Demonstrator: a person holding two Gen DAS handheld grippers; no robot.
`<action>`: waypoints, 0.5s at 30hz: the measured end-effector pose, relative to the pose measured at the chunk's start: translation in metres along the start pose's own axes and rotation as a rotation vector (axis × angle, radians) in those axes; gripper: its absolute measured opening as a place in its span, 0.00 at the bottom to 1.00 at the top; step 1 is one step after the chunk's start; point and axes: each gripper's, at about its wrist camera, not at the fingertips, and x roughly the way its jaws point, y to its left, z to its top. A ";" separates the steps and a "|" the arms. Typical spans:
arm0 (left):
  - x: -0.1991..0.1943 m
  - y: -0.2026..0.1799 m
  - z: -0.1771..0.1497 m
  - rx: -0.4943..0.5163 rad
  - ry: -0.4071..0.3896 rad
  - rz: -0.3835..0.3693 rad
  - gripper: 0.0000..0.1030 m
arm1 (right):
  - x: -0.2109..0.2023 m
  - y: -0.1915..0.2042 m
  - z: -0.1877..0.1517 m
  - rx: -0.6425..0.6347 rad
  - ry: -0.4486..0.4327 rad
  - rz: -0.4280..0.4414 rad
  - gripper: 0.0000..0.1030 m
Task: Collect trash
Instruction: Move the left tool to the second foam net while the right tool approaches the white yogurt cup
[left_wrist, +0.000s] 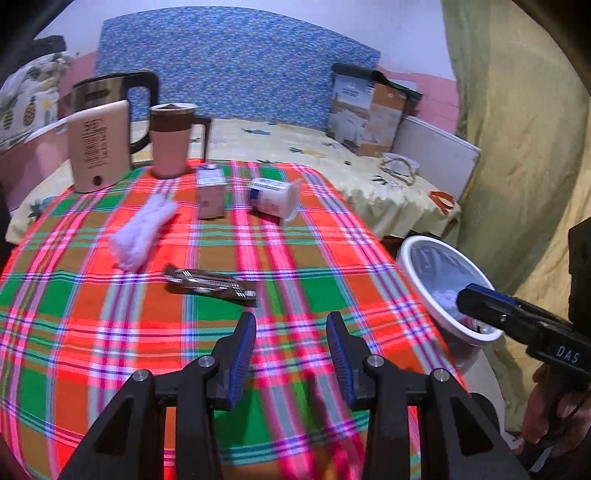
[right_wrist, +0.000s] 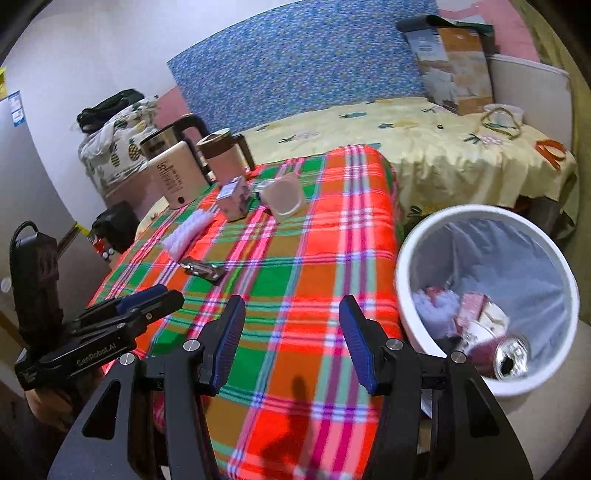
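Left wrist view: both grippers are held spread and empty over the plaid tablecloth (left_wrist: 147, 332).

Left gripper (left_wrist: 291, 354) and right gripper (right_wrist: 291, 343) are parted; a dark wrapper (left_wrist: 210, 284) is left on the cloth, and a can (right_wrist: 511, 356) is seen inside the white bin (right_wrist: 406, 266).

Woven plaid tablecloth (left_wrist: 280, 258), shiny metal can (right_wrist: 511, 356)

kettle (left_wrist: 98, 146) label print too small, blurred; trash bin (left_wrist: 417, 254) base hidden behind table edge.
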 end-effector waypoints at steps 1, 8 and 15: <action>0.000 0.007 0.001 -0.008 -0.002 0.013 0.38 | 0.003 0.003 0.003 -0.012 0.001 0.006 0.53; 0.001 0.048 0.015 -0.050 -0.020 0.085 0.38 | 0.019 0.017 0.017 -0.051 0.012 0.044 0.53; 0.010 0.083 0.034 -0.062 -0.026 0.148 0.38 | 0.040 0.028 0.031 -0.073 0.028 0.056 0.53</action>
